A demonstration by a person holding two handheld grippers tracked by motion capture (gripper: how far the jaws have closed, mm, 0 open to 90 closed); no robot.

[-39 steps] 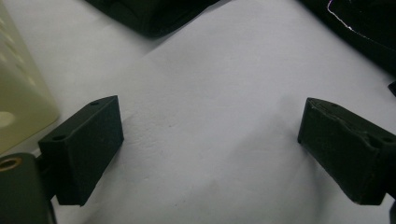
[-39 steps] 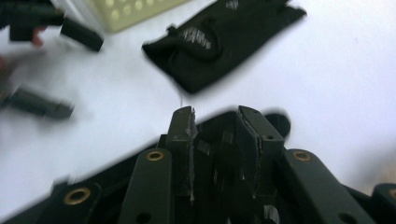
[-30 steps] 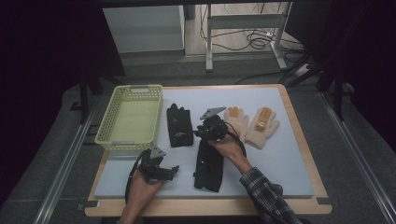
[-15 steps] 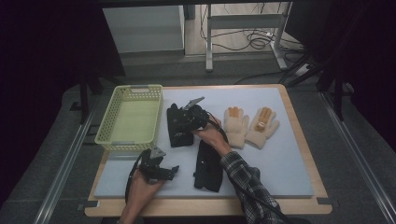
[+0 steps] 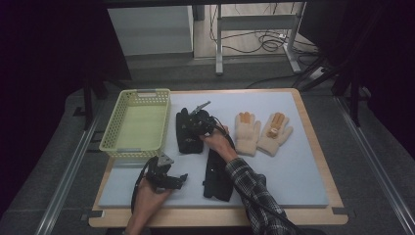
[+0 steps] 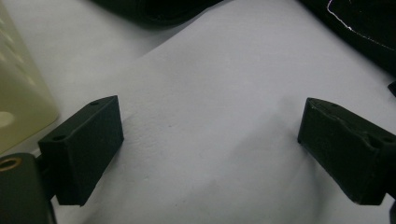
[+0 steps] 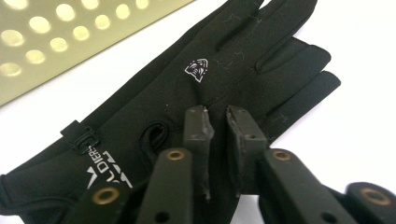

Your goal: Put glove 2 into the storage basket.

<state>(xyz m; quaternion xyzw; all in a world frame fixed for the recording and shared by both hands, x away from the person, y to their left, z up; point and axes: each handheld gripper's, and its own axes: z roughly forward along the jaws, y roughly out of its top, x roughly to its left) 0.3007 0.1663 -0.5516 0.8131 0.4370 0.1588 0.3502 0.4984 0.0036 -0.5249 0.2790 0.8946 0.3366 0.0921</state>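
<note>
The right gripper (image 5: 195, 123) is over the black glove (image 7: 187, 98) that lies on the grey mat (image 5: 293, 171) just beside the yellow basket (image 5: 117, 142). Its jaws have just been closing and now stand almost together, and they seem to pinch a fold of the glove's fabric at its middle. The left gripper (image 5: 164, 177) rests near the mat's front edge with its jaws wide and nothing between them. A second black glove (image 5: 218, 176) lies close to it.
</note>
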